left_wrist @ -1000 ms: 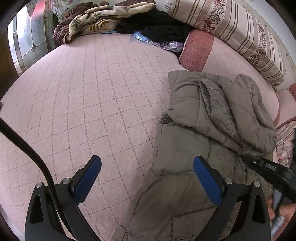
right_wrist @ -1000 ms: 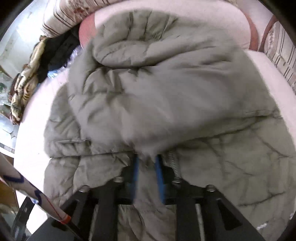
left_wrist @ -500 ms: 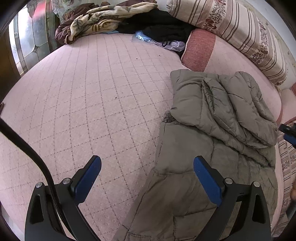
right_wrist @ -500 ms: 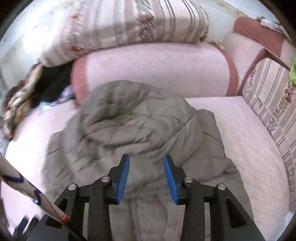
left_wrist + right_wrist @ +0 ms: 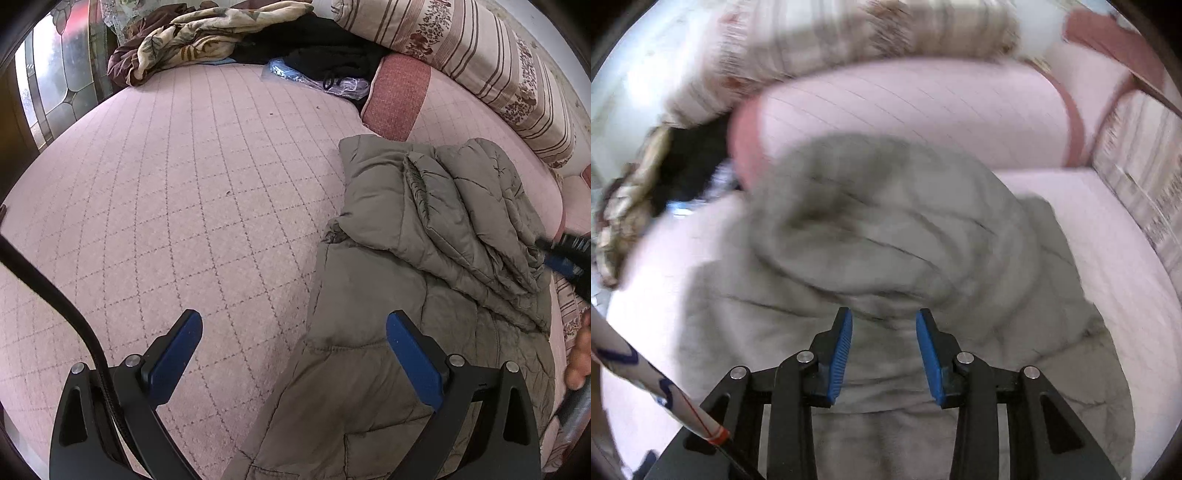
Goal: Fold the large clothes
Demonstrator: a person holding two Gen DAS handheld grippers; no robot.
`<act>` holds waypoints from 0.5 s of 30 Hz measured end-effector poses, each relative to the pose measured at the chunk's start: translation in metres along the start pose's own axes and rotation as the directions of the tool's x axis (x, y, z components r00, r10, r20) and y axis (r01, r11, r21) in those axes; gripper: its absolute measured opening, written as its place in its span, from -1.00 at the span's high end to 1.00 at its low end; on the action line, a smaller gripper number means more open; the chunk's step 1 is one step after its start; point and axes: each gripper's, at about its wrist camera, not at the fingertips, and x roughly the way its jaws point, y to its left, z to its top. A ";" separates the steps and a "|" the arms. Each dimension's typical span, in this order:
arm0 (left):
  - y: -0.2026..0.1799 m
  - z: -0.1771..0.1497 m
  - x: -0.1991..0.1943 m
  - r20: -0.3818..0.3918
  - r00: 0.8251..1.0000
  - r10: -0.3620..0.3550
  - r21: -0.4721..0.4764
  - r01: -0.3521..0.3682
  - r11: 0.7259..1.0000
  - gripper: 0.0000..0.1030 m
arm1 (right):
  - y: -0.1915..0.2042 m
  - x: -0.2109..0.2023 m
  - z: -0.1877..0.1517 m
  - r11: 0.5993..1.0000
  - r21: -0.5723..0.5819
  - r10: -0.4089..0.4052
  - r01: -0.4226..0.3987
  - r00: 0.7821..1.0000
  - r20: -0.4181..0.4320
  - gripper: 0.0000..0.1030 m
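A puffy, quilted olive-grey down jacket (image 5: 436, 266) lay on the pink, grid-stitched bedspread (image 5: 192, 206), its upper part doubled over the body in soft ridges near a striped bolster (image 5: 480, 62). The left gripper (image 5: 293, 354) stood wide and empty — blue ribbed pads over bedspread and hem. The right gripper (image 5: 884, 354) hovered above the fold, narrowly parted, holding nothing.

Home bedroom: quilted pink bed (image 5: 207, 192), striped bolster (image 5: 480, 55), rumpled blanket (image 5: 192, 40).
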 end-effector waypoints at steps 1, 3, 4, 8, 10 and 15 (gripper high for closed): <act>0.000 -0.001 0.001 -0.005 1.000 0.001 0.000 -0.001 1.000 -0.94 | 0.011 0.000 0.003 1.000 -0.020 0.024 -0.024 1.000 -0.005 0.23; 0.000 -0.002 0.002 -0.011 1.000 0.007 0.004 -0.007 1.000 -0.94 | 0.034 0.010 0.002 0.997 -0.049 0.051 -0.052 0.998 -0.020 0.23; 0.000 -0.002 0.002 -0.012 1.000 0.008 0.006 -0.008 1.000 -0.94 | 0.042 0.019 0.002 0.997 -0.051 0.062 -0.064 0.997 -0.037 0.23; 0.000 -0.001 0.001 -0.005 1.000 0.009 0.007 -0.009 1.000 -0.94 | 0.056 0.078 -0.005 0.995 -0.006 0.095 -0.097 0.981 -0.170 0.22; 0.002 0.000 0.001 -0.009 1.000 0.005 0.001 -0.005 1.000 -0.94 | 0.062 0.094 -0.010 0.997 -0.039 0.061 -0.069 0.979 -0.195 0.22; 0.006 0.002 0.001 -0.019 1.000 -0.010 -0.020 0.010 1.000 -0.94 | 0.076 0.049 -0.007 0.994 -0.079 0.073 -0.077 0.995 -0.061 0.24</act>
